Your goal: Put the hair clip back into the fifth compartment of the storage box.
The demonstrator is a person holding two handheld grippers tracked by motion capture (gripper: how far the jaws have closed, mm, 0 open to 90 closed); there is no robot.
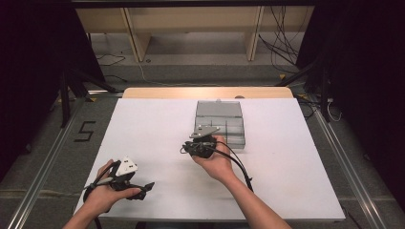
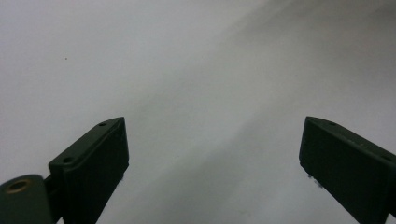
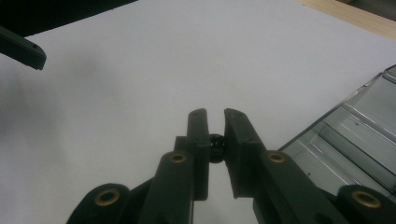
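Item: small dark part (image 3: pixel 215 145), pinched between your nearly closed right hand-held gripper (image 3: pixel 215 122), beside the clear compartment box (image 3: pixel 355 135); keep squeezing evenly while your left hand-held gripper (image 2: pixel 212 154) idles wide open, empty.

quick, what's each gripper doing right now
left gripper: open, holding nothing.
right gripper: shut on a small black part, beside the clear compartment box.
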